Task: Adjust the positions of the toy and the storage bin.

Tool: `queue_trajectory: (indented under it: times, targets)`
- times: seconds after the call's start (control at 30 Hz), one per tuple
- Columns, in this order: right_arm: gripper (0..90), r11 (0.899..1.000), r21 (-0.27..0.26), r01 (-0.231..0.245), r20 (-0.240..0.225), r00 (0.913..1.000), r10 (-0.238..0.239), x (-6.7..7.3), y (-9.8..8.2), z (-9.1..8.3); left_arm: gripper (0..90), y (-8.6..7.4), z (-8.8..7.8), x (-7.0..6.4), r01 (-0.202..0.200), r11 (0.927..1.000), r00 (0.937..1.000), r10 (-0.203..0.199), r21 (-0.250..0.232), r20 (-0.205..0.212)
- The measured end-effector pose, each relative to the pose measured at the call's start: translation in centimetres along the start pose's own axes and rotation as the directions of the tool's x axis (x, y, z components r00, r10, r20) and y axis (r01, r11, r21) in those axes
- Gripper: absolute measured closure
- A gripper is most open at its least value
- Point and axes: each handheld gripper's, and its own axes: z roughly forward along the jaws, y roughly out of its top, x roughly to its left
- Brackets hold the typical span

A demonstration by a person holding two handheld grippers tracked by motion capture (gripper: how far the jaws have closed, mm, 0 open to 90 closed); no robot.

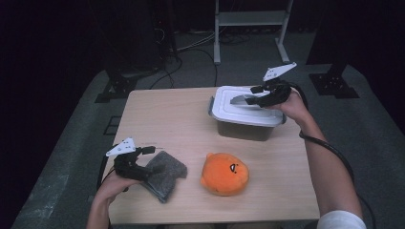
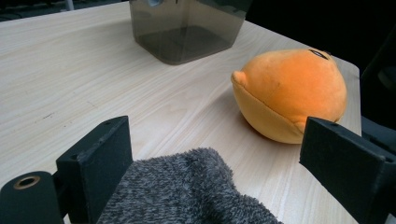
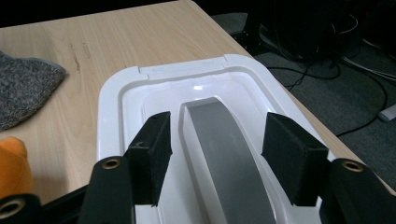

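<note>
A dark box with a white lid stands at the table's far right. Over that lid my right gripper hovers, its jaws on either side of the grey handle with a gap on both sides. At the near left, my left gripper is open over a folded grey cloth. In the left gripper view the cloth lies between the wide jaws, close to the left one. An orange plush toy sits at the near middle.
The wooden table is bare across its far left and middle. The plush lies just beyond the cloth, the box farther off. A metal stand and cables are on the floor behind.
</note>
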Motion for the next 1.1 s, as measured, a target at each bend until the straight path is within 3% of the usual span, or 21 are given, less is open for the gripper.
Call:
queue_trajectory:
  times: [0.2,0.4,0.73,1.1]
  targets:
    - [45.0,1.0,0.019,0.0,0.007,1.0,0.0,-0.2,-0.4,0.6,8.4,0.0,0.0,0.0,0.002,1.0,1.0,-0.002,0.002,0.003]
    - [55.5,1.0,0.014,-0.018,0.001,0.9998,0.018,-0.6,-0.7,1.1,8.3,-0.1,0.0,0.1,0.006,1.0,0.9999,-0.006,0.005,0.008]
    - [55.3,1.0,0.021,-0.007,-0.005,1.0,0.007,-0.6,-0.7,1.4,8.3,-0.2,0.1,0.1,0.009,0.9999,0.9998,-0.009,0.006,0.015]
    - [60.4,1.0,0.004,-0.017,-0.046,0.9988,0.017,-0.1,-0.7,1.3,8.3,-0.2,0.3,0.0,0.01,0.9999,0.9997,-0.01,0.011,0.024]
